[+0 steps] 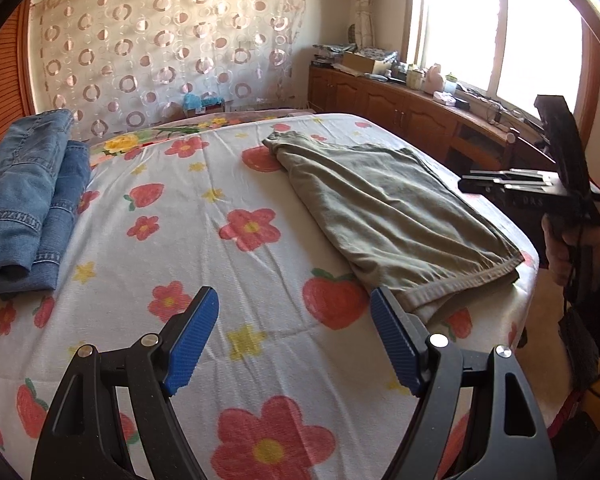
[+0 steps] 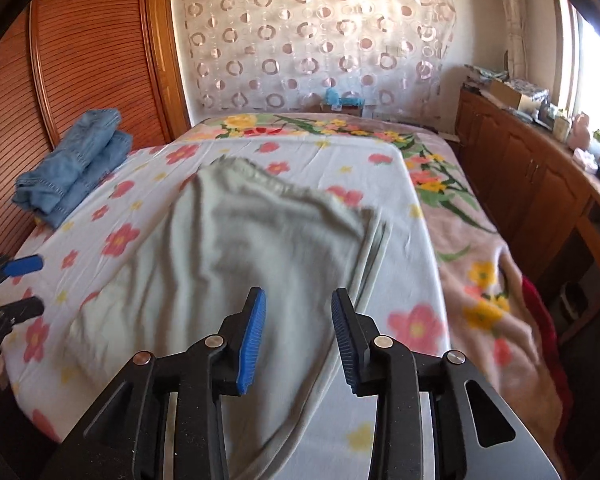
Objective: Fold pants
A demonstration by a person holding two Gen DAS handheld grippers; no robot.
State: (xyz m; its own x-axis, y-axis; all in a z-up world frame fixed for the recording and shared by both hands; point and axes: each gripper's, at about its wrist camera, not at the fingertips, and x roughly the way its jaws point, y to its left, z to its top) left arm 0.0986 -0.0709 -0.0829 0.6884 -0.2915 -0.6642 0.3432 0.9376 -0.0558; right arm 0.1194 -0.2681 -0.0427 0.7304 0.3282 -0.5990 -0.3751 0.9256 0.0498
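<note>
Grey-green pants (image 1: 384,204) lie folded lengthwise on the flowered bed sheet (image 1: 204,216), running from the far middle to the near right edge. My left gripper (image 1: 294,336) is open and empty, above the sheet just left of the pants' near hem. In the right wrist view the pants (image 2: 244,248) lie spread under my right gripper (image 2: 298,334), which is open and empty above their near part. The right gripper also shows in the left wrist view (image 1: 500,184) at the right. The left gripper shows in the right wrist view (image 2: 16,284) at the left edge.
Folded blue jeans (image 1: 28,200) lie at the bed's far left, near a wooden slatted wardrobe (image 2: 80,56). A wooden cabinet (image 1: 400,108) with clutter runs along the right under the window. A pink flowered blanket (image 2: 480,264) covers the bed's right side.
</note>
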